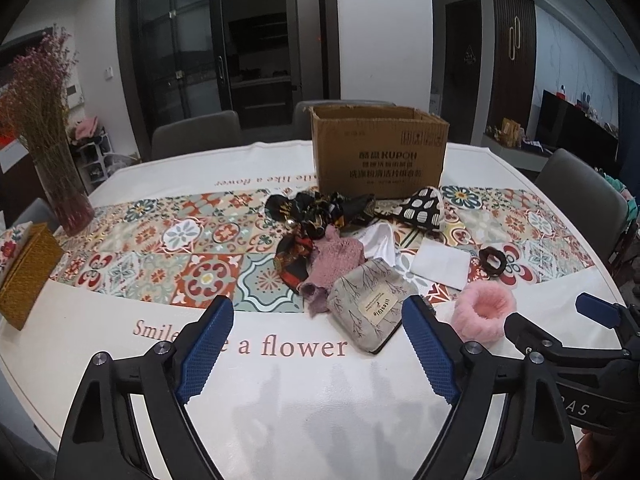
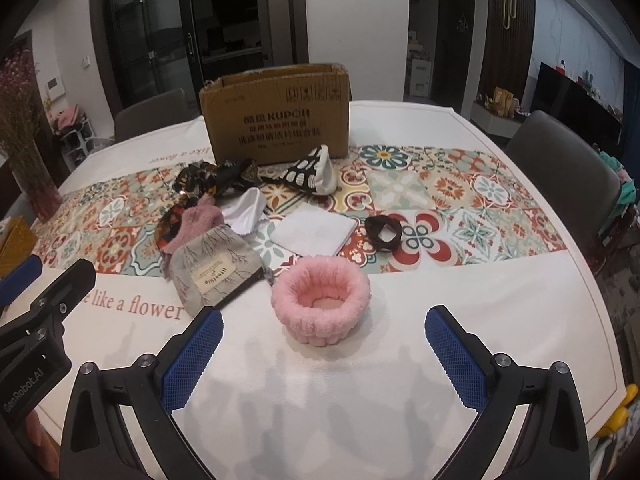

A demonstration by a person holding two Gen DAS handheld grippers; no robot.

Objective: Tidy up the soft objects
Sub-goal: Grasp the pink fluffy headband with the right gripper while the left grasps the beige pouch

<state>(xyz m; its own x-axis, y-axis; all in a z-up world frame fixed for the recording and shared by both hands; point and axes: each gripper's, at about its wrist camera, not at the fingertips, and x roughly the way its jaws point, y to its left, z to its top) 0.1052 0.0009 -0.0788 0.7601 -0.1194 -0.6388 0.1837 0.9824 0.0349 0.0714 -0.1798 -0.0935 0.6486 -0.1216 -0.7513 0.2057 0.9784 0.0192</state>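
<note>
Soft items lie on the table before an open cardboard box (image 1: 380, 148) (image 2: 276, 116): a grey fabric pouch (image 1: 368, 306) (image 2: 216, 268), a pink fluffy band (image 1: 486, 314) (image 2: 322, 300), a pink knit piece (image 1: 338, 260) (image 2: 198, 222), dark patterned scarves (image 1: 316, 210) (image 2: 212, 176), a black-and-white spotted pouch (image 1: 422, 206) (image 2: 314, 172), a white cloth (image 1: 382, 242) (image 2: 248, 210), a white folded square (image 1: 440, 266) (image 2: 316, 230) and a black scrunchie (image 1: 493, 260) (image 2: 384, 232). My left gripper (image 1: 320, 320) is open and empty, just short of the grey pouch. My right gripper (image 2: 324, 332) is open and empty, just short of the pink band.
A vase of dried flowers (image 1: 60, 184) and a woven yellow box (image 1: 28, 272) stand at the left of the table. Grey chairs (image 1: 580, 196) (image 2: 560, 168) ring the round table, which has a patterned runner (image 1: 180, 248). The right gripper's body shows in the left wrist view (image 1: 568, 340).
</note>
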